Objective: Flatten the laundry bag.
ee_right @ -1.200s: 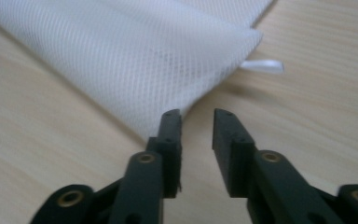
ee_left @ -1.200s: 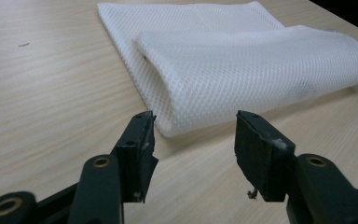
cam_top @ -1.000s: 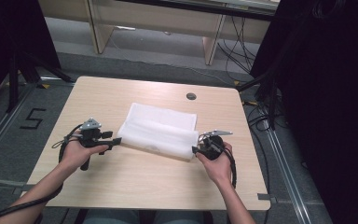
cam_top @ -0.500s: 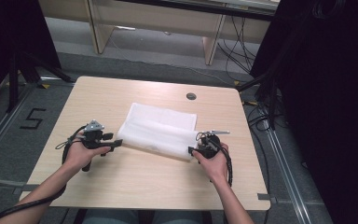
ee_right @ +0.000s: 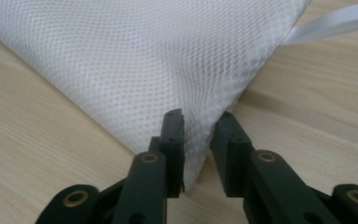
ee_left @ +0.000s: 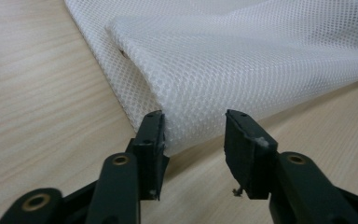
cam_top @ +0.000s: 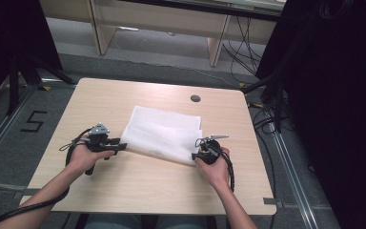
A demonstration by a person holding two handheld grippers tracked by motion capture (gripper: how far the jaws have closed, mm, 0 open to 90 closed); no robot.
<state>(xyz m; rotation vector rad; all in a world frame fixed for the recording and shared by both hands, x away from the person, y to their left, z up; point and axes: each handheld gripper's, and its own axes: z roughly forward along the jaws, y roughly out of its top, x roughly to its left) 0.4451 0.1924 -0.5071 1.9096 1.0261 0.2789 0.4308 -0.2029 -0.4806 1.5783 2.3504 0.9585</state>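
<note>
A white mesh cloth point(cam_top: 164, 133) lies folded on the wooden table point(cam_top: 124, 191). My left gripper point(cam_top: 123, 145) lies level at the cloth's near left corner. In the left gripper view the mesh corner point(ee_left: 242, 60) sits between the jaws of my left gripper point(ee_left: 193, 123), touching one pad with a gap at the other. These jaws have just been closing. My right gripper point(cam_top: 195, 155) is at the near right corner. Its jaws point(ee_right: 198, 123) have also just been closing and stand narrow around the mesh corner point(ee_right: 135, 60), not visibly pinching it.
A white ribbon loop point(ee_right: 335, 21) sticks out of the cloth's edge by the right gripper. A round cable hole point(cam_top: 195, 98) sits near the table's far edge. Dark equipment stands to the right and cables run on the floor beyond the table.
The right hand has edged slightly in toward the cloth's near right corner. The cloth's near fold lies a little flatter than a second ago. The left hand has kept its place.
</note>
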